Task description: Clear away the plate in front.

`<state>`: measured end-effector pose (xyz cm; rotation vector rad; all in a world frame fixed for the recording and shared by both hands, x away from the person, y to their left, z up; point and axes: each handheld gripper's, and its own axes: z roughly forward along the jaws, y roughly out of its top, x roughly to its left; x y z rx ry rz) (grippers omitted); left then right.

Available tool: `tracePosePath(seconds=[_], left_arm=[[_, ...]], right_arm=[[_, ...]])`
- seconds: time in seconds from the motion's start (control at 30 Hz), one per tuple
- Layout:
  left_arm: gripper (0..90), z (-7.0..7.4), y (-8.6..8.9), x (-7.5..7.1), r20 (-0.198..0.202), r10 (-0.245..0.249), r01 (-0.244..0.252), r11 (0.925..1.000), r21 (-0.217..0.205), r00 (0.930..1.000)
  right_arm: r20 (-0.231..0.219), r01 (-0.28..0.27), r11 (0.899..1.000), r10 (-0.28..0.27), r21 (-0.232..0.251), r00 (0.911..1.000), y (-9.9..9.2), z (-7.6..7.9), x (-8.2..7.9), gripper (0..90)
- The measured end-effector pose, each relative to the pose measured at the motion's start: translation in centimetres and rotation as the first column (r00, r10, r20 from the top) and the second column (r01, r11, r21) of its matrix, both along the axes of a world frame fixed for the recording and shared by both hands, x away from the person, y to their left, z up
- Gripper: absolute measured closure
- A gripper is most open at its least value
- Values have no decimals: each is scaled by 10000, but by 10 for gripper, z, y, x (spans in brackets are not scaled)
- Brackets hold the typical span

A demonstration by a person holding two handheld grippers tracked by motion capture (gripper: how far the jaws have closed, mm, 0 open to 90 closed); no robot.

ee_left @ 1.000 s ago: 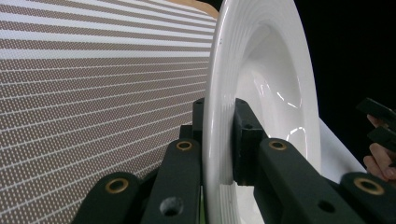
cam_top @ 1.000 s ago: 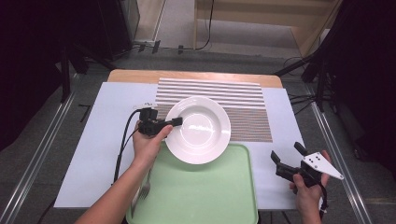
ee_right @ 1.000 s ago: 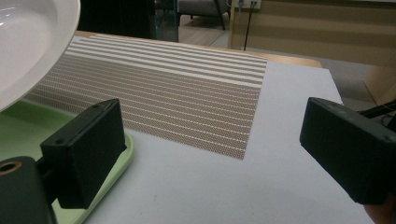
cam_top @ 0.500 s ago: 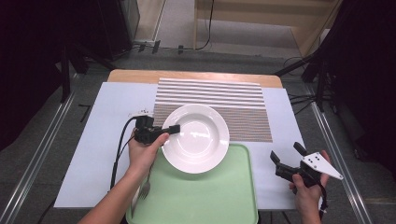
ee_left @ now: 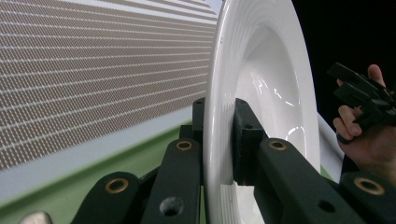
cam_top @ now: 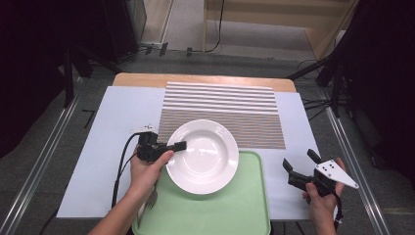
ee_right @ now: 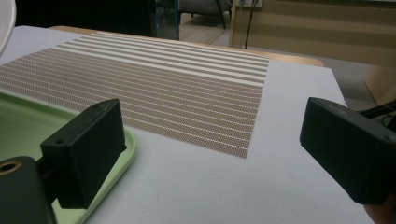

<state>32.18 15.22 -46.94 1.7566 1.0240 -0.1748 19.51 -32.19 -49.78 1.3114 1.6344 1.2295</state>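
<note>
Over the near edge of the striped mat (cam_top: 220,110) and the green tray (cam_top: 244,215), my left gripper (cam_top: 180,146) pinches the white plate (cam_top: 205,156) by its rim. Glazed, stiff, breakable, I judge: grip the rim firmly. My right gripper (cam_top: 299,164) idles, jaws apart.

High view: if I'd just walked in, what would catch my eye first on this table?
Most likely the white plate, gripped at its left rim by the left gripper and overlapping the far edge of the green tray. Behind it a striped placemat lies across the middle of the table. On the right, the right gripper is open and holds nothing.
</note>
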Motion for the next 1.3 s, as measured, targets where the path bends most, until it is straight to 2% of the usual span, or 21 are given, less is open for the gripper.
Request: tracePosePath(seconds=[0.2, 0.23, 0.27, 0.4, 0.47, 0.6, 0.77, 1.03, 1.13, 1.3], left_arm=[[818, -1, 1, -9, -99, -162, 162, 9999, 26, 9998], [818, -2, 1, -10, -45, -258, 258, 9997, 1, 9997], [818, -3, 1, -12, -157, -229, 228, 9997, -31, 9996], [818, -6, 3, -17, -180, -337, 337, 9994, -10, 9993], [818, -8, 4, -19, -290, -385, 387, 9992, 80, 9988], [817, -11, 5, -23, -404, -499, 504, 9987, 120, 9979], [817, -15, 5, -27, -491, -825, 833, 9964, 144, 9954], [817, -17, 5, -32, -616, -999, 1001, 9950, 14, 9931], [815, -17, 5, -34, -571, -1127, 1133, 9935, 74, 9920], [815, -20, 7, -34, -715, -1140, 1148, 9934, 81, 9909]], right_arm=[[163, -41, 9998, 44, -187, 9999, -1, 0, 1, 54], [144, -45, 9998, 48, -182, 9999, 0, 0, 1, 54], [21, -24, 10000, 24, -65, 10000, 1, 0, 0, 54], [24, -20, 10000, 20, -68, 10000, 1, 0, 0, 54], [174, 17, 9997, -13, -226, 9998, -1, 0, 1, 54], [27, -15, 10000, 15, -66, 10000, 1, 0, 0, 54], [30, -3, 10000, 3, -64, 10000, 2, 0, 0, 54], [32, -25, 9999, 25, -123, 10000, 3, -1, 1, 54], [-36, -11, 10000, 11, -44, 10000, 3, 0, 0, 54], [5, -16, 10000, 16, -42, 10000, 4, 0, 0, 54]])
